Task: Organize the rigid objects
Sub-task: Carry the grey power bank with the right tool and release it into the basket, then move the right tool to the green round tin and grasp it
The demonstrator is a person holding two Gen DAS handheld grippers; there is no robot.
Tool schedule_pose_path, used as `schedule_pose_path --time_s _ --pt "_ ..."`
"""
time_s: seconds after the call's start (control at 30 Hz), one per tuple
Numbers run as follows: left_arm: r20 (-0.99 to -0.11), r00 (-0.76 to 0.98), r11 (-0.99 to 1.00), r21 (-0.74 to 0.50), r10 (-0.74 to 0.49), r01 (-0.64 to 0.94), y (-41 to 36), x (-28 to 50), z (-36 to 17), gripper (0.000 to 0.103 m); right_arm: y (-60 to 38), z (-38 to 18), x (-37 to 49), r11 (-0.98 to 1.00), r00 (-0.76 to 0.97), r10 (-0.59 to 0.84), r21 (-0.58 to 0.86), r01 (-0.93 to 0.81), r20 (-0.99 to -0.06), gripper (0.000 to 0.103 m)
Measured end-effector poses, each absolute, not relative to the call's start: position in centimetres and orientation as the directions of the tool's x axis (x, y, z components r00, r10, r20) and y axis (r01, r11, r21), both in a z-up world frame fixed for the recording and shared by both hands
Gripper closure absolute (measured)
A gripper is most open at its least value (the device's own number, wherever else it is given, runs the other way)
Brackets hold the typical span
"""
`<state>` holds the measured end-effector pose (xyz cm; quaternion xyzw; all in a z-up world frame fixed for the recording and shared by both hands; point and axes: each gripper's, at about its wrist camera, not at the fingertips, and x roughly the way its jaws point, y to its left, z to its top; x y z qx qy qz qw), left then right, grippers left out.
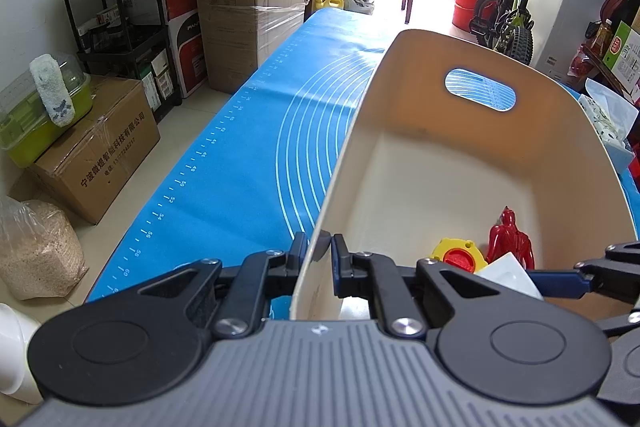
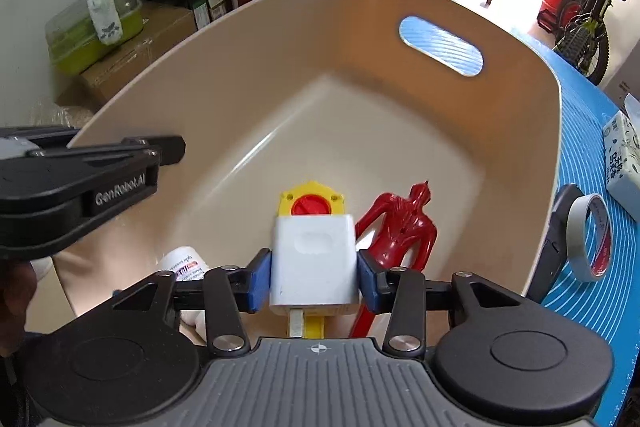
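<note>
Pinching the thin left wall of the bin (image 1: 440, 59), the left gripper (image 1: 320, 251) has one finger outside the wall and one finger inside it. Its fingers are pressed tight on that wall, close to the bin's near left corner.

The bin is cream colored and has a long hole for a handle in its far wall. It sits on a blue mat (image 1: 240, 147) with white rings and ruler marks on it. The bin is by the right side of the mat.

The right gripper (image 2: 314, 283) points down into the bin, near its near wall. A white block (image 2: 314, 259) sits between its two blue pads (image 2: 258, 285). One pad is right at each side of the block. I cannot tell if the pads are squeezing it or only sitting beside it. A small metal pin sticks out of the block's near end.

Under the white block, and peeking out past its far edge, is a yellow toy with a red middle (image 2: 312, 203). It is on the bin's floor. Just to the right of it lies a red toy figure (image 2: 404, 227), with its head pointing to the far wall. A small white bottle (image 2: 182, 263) lies near the bin's near left corner.

Outside the bin, by its right wall, a roll of tape (image 2: 588, 239) stands on its edge on the mat. A tissue pack (image 2: 622, 155) lies past it, near the mat's right edge.
</note>
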<state>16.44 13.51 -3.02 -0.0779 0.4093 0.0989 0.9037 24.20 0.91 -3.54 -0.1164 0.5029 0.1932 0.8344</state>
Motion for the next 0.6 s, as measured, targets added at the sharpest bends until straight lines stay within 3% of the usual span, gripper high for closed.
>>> schedule_pose_path --time_s 0.4,0.6 --pt "-0.755 0.646 0.969 -0.06 0.114 -0.24 13.6 16.6 -3.0 0.089 -4.6 2.6 24.6 0.943 0.569 0.289 0.127 -0.307 -0.769 0.029" --pt "-0.754 0.646 0.969 -0.059 0.114 -0.24 13.5 16.5 -3.0 0.089 -9.8 3.2 23.6 0.968 0.63 0.245 0.15 -0.201 -0.737 0.026"
